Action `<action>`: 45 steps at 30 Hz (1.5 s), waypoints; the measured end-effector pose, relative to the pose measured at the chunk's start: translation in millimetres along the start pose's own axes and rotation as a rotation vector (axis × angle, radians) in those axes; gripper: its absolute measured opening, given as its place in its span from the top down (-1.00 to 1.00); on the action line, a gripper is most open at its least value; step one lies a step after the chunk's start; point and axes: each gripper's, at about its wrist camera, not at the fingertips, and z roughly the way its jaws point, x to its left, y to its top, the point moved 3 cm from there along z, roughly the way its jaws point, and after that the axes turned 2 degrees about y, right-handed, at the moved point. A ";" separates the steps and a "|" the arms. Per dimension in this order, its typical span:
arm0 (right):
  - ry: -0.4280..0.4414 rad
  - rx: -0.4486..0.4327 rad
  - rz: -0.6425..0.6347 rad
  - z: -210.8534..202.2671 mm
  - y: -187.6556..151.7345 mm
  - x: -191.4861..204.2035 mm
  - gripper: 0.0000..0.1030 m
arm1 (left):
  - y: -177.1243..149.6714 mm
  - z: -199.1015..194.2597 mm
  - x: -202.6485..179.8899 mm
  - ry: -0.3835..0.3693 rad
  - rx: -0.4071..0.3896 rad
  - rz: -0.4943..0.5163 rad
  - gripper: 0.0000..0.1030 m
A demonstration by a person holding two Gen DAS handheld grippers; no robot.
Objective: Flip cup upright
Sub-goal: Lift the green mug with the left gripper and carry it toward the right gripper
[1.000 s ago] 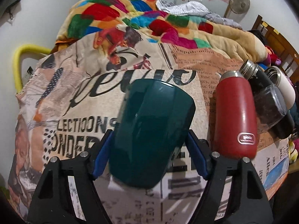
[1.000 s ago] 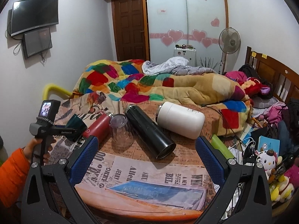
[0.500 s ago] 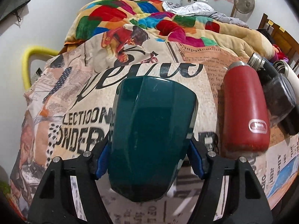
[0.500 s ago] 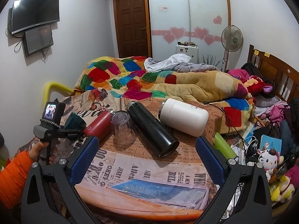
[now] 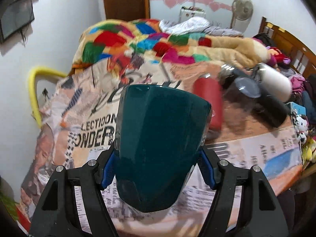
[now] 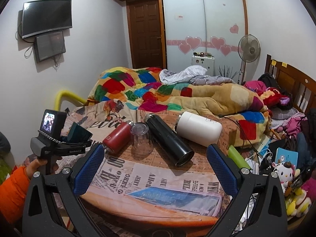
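Left tool (image 5: 158,167) pinches the teal cup (image 5: 160,142) — seemingly tilted; right tool (image 6: 156,169) hangs spread.

black fingers (image 6: 227,169), blue pads, seemingly orange sleeve (image 6: 11,189)

- We see one cup (image 5: 160,144), dark teal with a glossy, faceted outer wall that catches small highlights.
- We find it lifted off the newsprint-covered table, clamped on both sides between blue pads (image 5: 107,168).
- In the left wrist view its flat end points away from us and up, while the end nearest the camera looks rounded and darker; we cannot tell which end is the mouth.
- From the right wrist view we see the same cup (image 6: 79,133) tilted, at the table's left edge.
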 end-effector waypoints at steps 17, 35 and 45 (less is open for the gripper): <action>0.009 -0.095 0.009 -48.9 -0.8 -10.0 -1.00 | 28.2 -124.4 -123.4 -0.194 -0.210 0.183 -0.36; -0.018 -0.030 0.074 -32.3 -24.5 -54.8 -1.00 | -13.8 -15.2 -214.4 -0.293 0.075 0.220 -0.36; -0.027 0.048 0.103 -2.4 -35.5 -67.0 -1.00 | -32.5 45.7 -212.1 -0.259 0.204 0.215 -0.36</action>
